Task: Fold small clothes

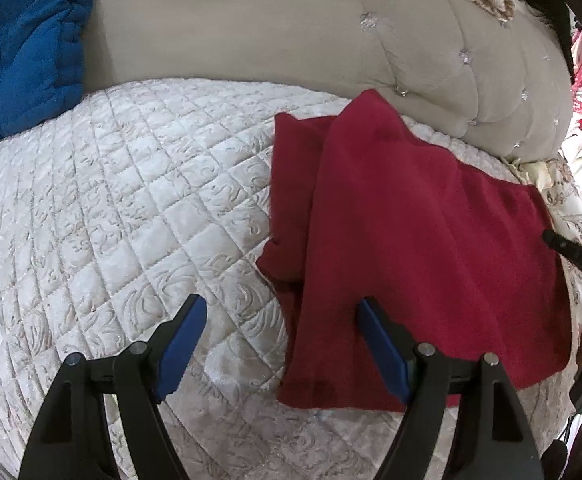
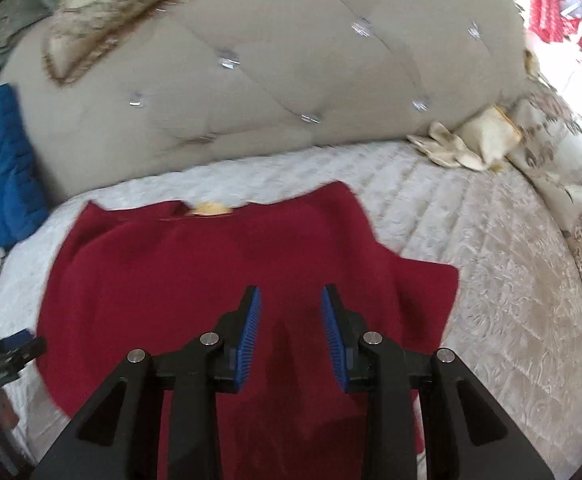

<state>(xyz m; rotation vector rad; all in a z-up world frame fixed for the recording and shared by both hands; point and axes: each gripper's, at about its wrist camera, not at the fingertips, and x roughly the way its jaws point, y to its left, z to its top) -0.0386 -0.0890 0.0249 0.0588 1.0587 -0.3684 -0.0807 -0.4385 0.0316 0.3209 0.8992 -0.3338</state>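
Two pairs of tongs hover over a red garment (image 1: 411,232) spread on the quilted bed (image 1: 131,200) for folding: left tongs (image 1: 281,312) gape wide, right tongs (image 2: 291,304) narrowly parted; neither grips anything.

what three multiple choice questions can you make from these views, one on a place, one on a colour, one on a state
1. Where does the red garment lie?
A. on the quilted bedspread
B. on a wooden floor
C. on a hanger

2. What colour are the pads of the left tongs?
A. green
B. blue
C. yellow

3. How do the left tongs stand?
A. shut on the garment
B. shut on a pillow
C. open, nothing clamped

Answers: 1 A, the garment lies spread on the white quilting; 2 B, both pads show blue against the black arms; 3 C, a wide gap shows between the pads.
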